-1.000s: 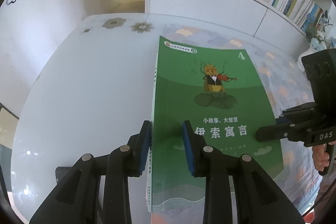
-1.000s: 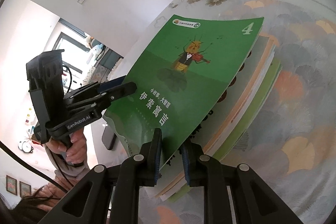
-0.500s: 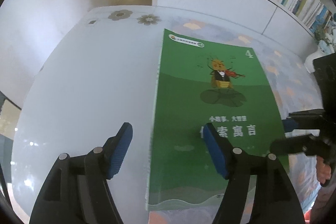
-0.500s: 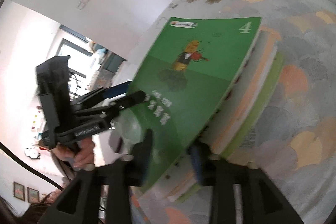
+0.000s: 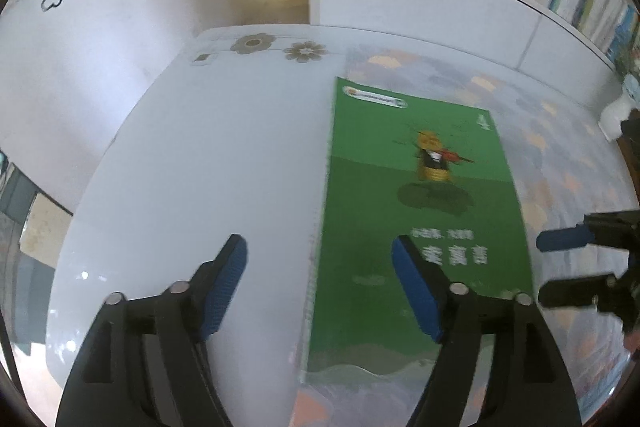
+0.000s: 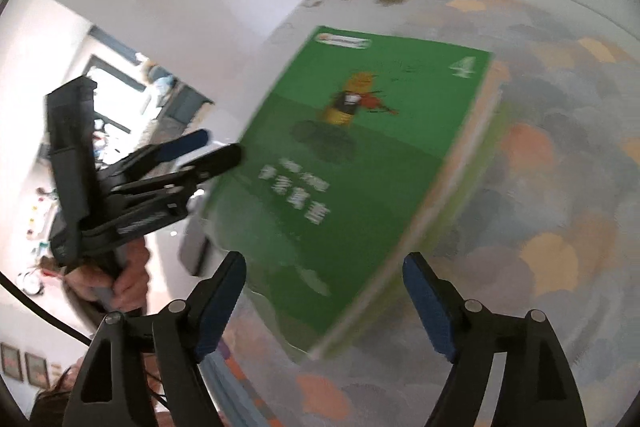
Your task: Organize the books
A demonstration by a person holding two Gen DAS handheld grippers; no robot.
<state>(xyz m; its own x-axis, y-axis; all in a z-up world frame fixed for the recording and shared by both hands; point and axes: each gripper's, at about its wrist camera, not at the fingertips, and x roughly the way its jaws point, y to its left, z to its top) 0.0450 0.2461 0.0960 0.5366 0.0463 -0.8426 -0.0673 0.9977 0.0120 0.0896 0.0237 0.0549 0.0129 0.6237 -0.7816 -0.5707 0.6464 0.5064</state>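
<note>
Tongs opening on both sides: we see the green book lying flat atop a stack on the glossy white desk, untouched between our left tongs and right tongs, its thin cover smooth and rectangular.

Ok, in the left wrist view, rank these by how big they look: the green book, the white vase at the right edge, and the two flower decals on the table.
1. Green book, by far the largest.
2. White vase, partly cut off, so unsure.
3. Flower decals, the pair look alike; farther away, so shrunk.
</note>
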